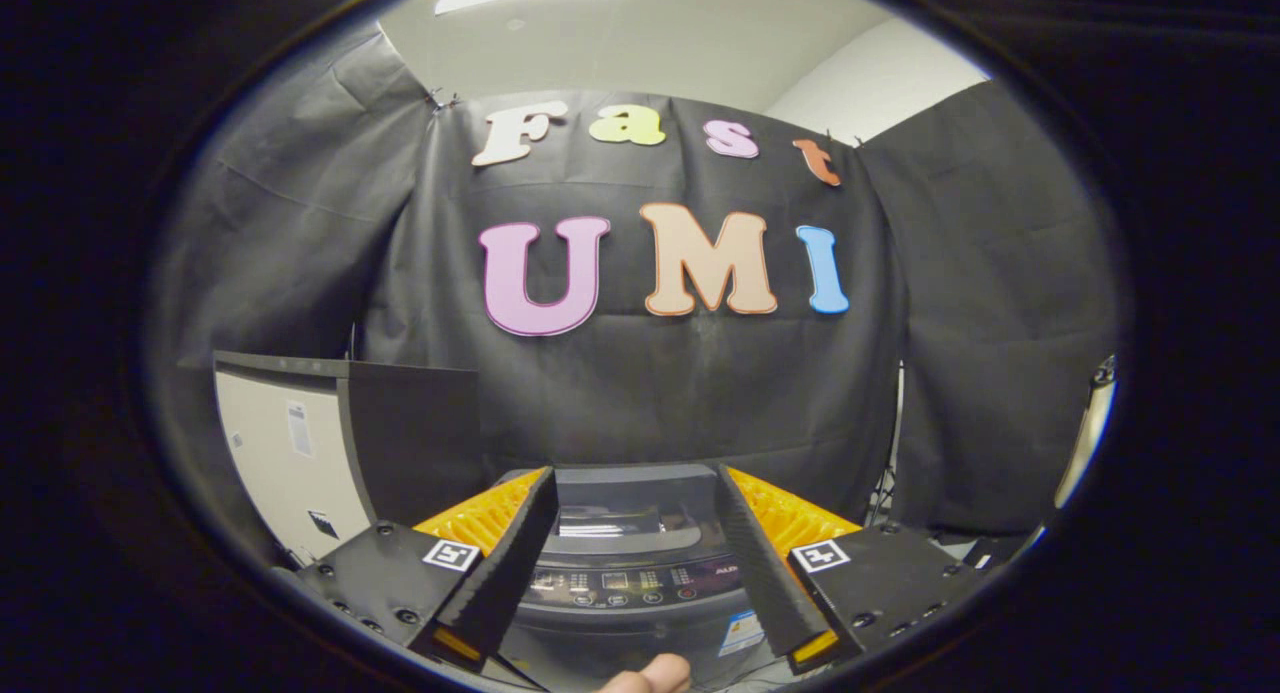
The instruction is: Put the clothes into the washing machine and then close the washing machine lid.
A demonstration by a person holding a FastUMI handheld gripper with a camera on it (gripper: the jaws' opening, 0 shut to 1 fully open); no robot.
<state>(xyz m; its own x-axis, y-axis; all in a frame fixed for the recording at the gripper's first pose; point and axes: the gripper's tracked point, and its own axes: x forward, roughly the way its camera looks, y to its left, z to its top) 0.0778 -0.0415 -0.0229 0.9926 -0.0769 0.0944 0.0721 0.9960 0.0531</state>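
A dark top-loading washing machine (625, 613) stands below and ahead of me, seen between my two fingers. Its lid (612, 508) lies flat and down, with a glossy window in the middle. The control panel (625, 581) with small buttons runs along the machine's near side. My gripper (635, 471) hovers above the machine's front, open wide with nothing between the fingers. A person's fingertip (650, 676) pokes in just under the gripper. I see no clothes.
To the left of the machine stands a pale cabinet (285, 443) with a dark top and a dark side panel. A light-coloured pole (1085, 433) rises at the far right. Black cloth closes off the booth behind the machine.
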